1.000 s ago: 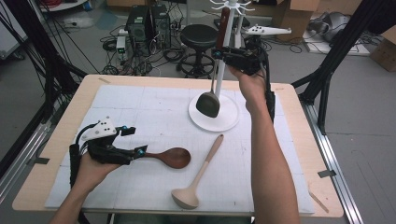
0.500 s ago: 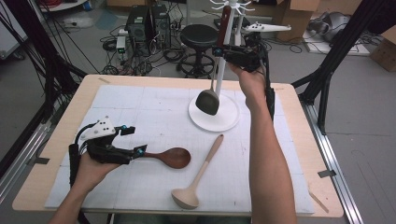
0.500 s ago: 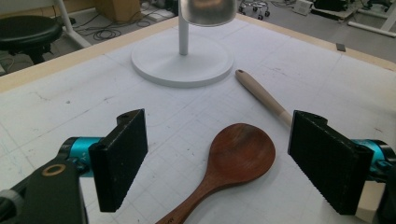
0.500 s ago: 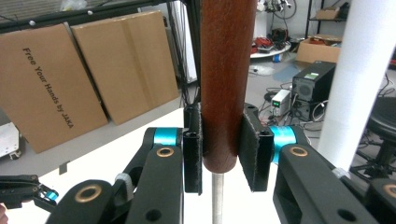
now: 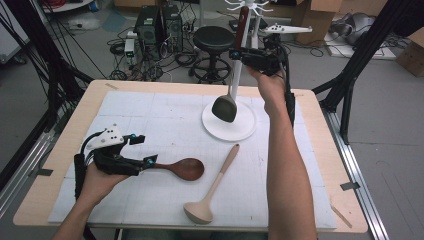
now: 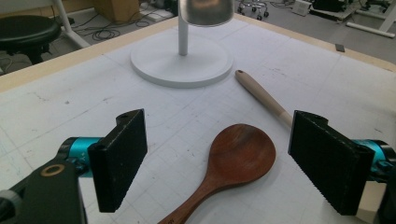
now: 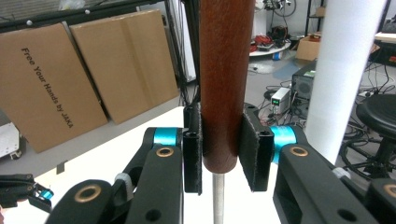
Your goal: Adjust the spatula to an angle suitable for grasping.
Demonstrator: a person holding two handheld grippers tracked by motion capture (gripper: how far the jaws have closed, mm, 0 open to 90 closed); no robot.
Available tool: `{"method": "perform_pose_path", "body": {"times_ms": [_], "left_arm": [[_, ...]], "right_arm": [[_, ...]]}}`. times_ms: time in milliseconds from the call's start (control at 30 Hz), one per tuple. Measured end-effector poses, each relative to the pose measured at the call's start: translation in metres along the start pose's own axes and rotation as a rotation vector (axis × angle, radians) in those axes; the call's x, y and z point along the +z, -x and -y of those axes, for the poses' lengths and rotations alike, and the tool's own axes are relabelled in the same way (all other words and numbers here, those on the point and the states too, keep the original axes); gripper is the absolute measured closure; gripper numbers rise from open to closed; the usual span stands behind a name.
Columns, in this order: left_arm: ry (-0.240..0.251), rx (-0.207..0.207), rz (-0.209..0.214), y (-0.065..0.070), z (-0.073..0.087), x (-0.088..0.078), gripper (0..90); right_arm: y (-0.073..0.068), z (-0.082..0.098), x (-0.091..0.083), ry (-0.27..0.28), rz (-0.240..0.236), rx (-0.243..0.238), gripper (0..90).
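My right gripper (image 5: 240, 54) is up in the air above the far edge of the table (image 5: 60, 150), and its jaws pinch the dark wooden handle of a ladle (image 5: 225, 107). In the right gripper view the pads (image 7: 254, 140) press on both sides of that handle just above its lower end, where a thin metal shaft comes out. The ladle hangs upright, its dark bowl just over the round white base of the rack (image 5: 227, 125). The rack's white post stands close beside the handle, and its hooks sit at the top near the handle's upper end. I cannot tell whether the handle already hangs on a hook.

My left gripper (image 5: 142, 150) lies low near the left edge of the table, its jaws spread wide and holding nothing. Between them runs the handle of the brown spoon (image 6: 243, 154), which lies flat on the white mat (image 5: 150, 115) with its bowl pointing towards the middle of the table. The pads do not touch it.

A pale spoon (image 5: 212, 187) lies near the front edge, its handle slanting towards the rack base and ending just short of it. The two spoons lie near each other but apart.
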State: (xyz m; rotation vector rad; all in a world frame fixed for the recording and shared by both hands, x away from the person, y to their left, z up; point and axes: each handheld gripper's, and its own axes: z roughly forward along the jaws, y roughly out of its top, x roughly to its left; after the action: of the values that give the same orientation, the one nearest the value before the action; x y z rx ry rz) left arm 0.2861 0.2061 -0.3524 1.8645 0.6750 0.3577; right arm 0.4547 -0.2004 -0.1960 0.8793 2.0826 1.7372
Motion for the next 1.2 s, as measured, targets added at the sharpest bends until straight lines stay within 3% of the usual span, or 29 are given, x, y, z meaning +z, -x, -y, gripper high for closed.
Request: {"method": "perform_pose_path", "body": {"times_ms": [433,867,1000,1200], "left_arm": [[-0.002,-0.007,0.0,-0.003,0.001,-0.001,19.1],[0.001,-0.018,-0.011,-0.008,0.003,-0.004,18.3],[0.004,-0.021,-0.011,-0.009,0.004,-0.004,18.2],[0.004,-0.023,-0.012,-0.009,0.004,-0.004,18.1]], "right_arm": [[0.007,0.002,0.003,0.014,0.012,0.014,71.1],[0.008,-0.001,-0.015,0.011,0.022,-0.008,64.2],[0.009,-0.003,-0.024,0.018,0.026,-0.011,66.0],[0.008,-0.008,-0.036,0.015,0.003,-0.029,77.2]]}}
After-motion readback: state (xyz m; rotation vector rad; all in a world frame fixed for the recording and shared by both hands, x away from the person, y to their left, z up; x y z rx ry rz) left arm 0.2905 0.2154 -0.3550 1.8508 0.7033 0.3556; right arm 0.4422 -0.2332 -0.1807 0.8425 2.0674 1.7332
